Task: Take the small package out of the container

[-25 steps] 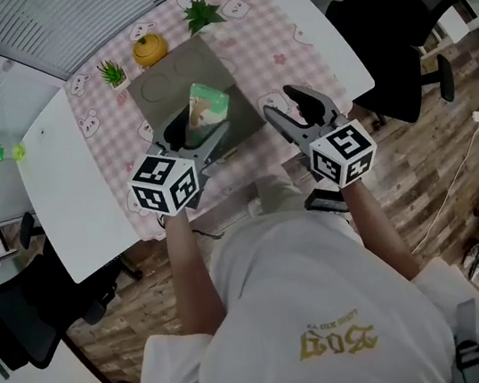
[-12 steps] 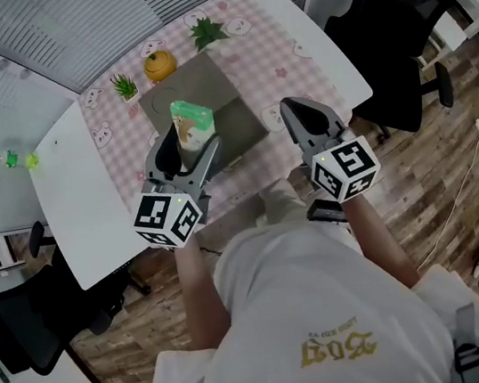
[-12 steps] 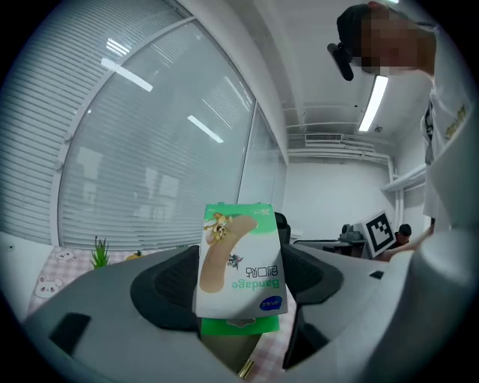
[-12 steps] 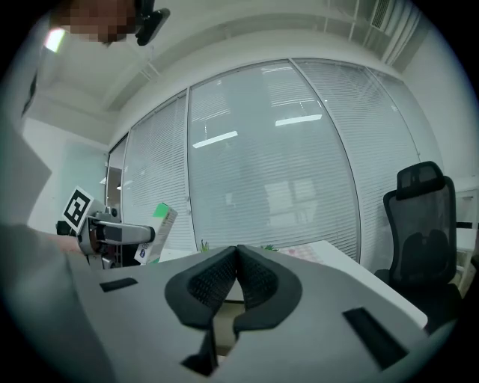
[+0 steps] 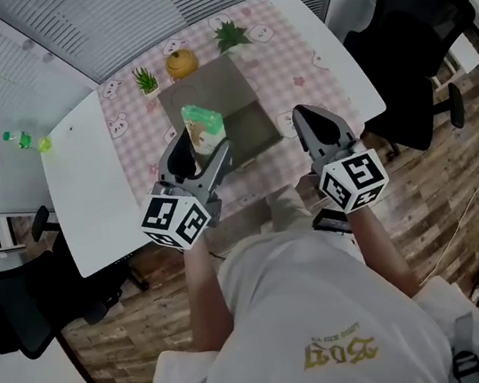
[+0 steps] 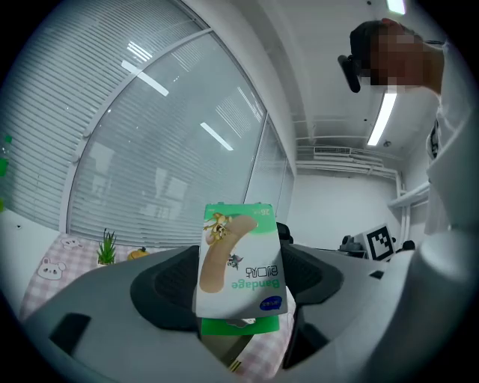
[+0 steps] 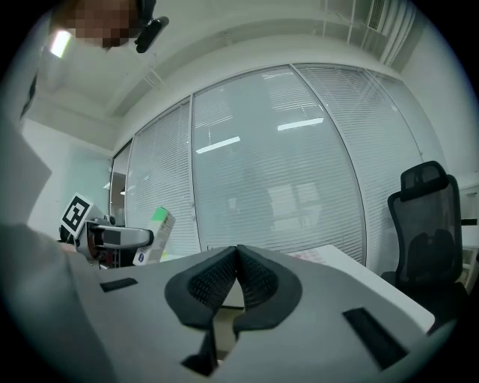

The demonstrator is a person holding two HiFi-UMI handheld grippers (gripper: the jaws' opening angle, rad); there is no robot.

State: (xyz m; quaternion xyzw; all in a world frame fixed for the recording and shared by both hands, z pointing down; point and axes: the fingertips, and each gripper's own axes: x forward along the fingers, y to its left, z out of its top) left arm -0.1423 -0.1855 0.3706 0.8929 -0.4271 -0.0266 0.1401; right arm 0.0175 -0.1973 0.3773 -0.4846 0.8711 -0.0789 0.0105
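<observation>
The small package (image 5: 203,127) is a green and white bandage box (image 6: 241,265). It stands upright between the pads of my left gripper (image 5: 200,150), which is shut on it (image 6: 241,283) and holds it above the near edge of the brown cardboard container (image 5: 216,89). The container lies open on the pink checked cloth. My right gripper (image 5: 316,123) is to the right of the container, lifted off the table, shut with nothing in it (image 7: 238,278). From the right gripper view the package (image 7: 155,233) and the left gripper (image 7: 120,238) show at the left.
An orange pumpkin-shaped pot (image 5: 180,62) and two small green plants (image 5: 146,81) (image 5: 231,34) stand behind the container. A green bottle (image 5: 20,139) is at the white table's (image 5: 88,201) far left. Black office chairs (image 5: 420,31) (image 5: 24,310) stand on both sides on the wooden floor.
The right gripper's jaws have closed on nothing. The left gripper still holds the package and has lifted it a little away from the container.
</observation>
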